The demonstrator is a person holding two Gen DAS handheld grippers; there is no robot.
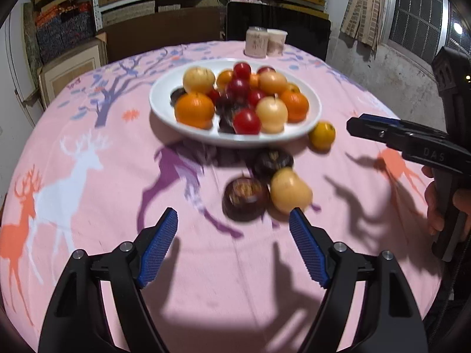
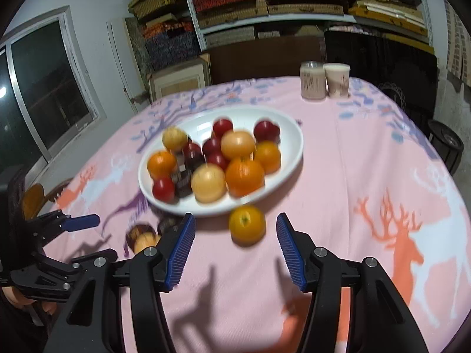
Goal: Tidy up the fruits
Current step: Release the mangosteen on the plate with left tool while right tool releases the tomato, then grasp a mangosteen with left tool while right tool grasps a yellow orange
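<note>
Both gripper sets, left gripper (image 1: 233,220) and right gripper (image 2: 235,226), spread ribbed blue pads apart, empty, over round glossy fruit (image 1: 290,189).

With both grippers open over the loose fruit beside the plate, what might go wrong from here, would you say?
1. The loose orange is round and lies bare on the tablecloth; a nudge from the right gripper could roll it away.
2. The dark fruit and the pale fruit touch, so the left gripper may push one while taking the other.
3. The plate is heaped; fruit added could tumble off.
</note>
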